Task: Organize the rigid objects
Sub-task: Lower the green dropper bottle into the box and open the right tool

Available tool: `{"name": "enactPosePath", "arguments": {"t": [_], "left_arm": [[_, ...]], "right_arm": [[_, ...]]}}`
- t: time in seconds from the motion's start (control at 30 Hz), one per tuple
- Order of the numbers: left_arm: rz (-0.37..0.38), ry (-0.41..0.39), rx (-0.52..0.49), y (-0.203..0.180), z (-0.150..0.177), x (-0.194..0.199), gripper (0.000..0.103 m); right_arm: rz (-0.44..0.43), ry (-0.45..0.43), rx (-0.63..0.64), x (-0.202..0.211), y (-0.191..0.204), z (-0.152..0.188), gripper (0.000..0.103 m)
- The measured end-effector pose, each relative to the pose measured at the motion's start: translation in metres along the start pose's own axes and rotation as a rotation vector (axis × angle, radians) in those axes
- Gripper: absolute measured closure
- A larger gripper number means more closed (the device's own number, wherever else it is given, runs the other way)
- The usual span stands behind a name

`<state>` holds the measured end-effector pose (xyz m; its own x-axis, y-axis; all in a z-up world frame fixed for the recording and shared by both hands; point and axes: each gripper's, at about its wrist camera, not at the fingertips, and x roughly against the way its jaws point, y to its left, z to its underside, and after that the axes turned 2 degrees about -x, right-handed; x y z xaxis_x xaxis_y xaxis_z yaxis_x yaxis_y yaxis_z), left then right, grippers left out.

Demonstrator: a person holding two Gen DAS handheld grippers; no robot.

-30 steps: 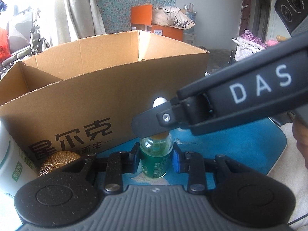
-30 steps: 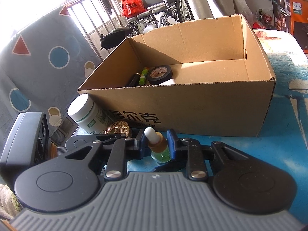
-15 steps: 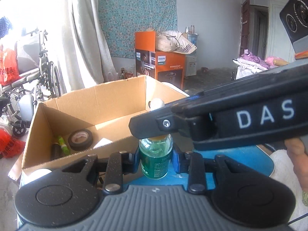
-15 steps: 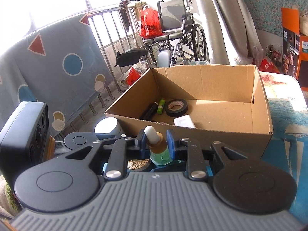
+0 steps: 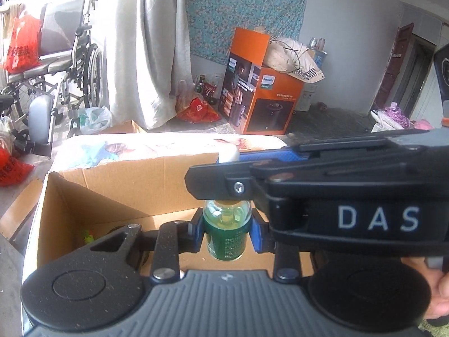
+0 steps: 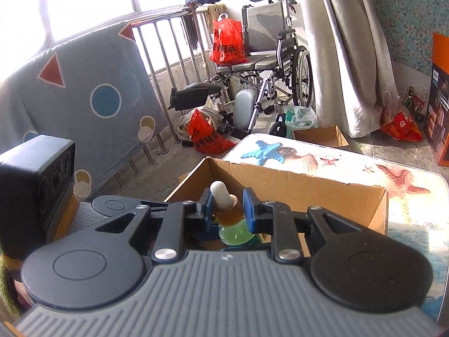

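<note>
Both grippers, left (image 5: 227,229) on the body and right (image 6: 226,210) on the amber neck, clamp my green glass dropper bottle (image 5: 226,233) at centre frame above the open cardboard box (image 5: 112,196), and I judge uneven pulling could twist it loose.

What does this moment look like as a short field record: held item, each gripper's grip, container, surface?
held item: dropper bottle, green liquid, white bulb, upright
left gripper: shut on the bottle's body
right gripper: shut on the bottle's amber neck
position: bottle held above the open cardboard box
box contents: mostly hidden; something green in a corner
surface: table with sea-creature print
</note>
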<state>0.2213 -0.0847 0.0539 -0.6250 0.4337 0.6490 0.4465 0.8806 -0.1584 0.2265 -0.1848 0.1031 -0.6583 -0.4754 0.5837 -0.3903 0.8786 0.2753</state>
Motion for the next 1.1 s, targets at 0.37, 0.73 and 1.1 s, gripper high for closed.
{"name": "enactPosePath", "arguments": {"t": [0.37, 0.73, 1.1], "left_arm": [[-0.063, 0.224, 0.138, 0.047, -0.015, -0.086, 0.069], [-0.077, 0.26, 0.154, 0.054, -0.016, -0.105, 0.066], [-0.105, 0.197, 0.118, 0.043, -0.024, -0.079, 0.034]], "right_arm": [[-0.022, 0.165, -0.099, -0.114, -0.066, -0.009, 0.082], [-0.044, 0.196, -0.142, -0.148, -0.087, 0.005, 0.083], [-0.054, 0.146, -0.14, -0.121, -0.078, 0.002, 0.081]]}}
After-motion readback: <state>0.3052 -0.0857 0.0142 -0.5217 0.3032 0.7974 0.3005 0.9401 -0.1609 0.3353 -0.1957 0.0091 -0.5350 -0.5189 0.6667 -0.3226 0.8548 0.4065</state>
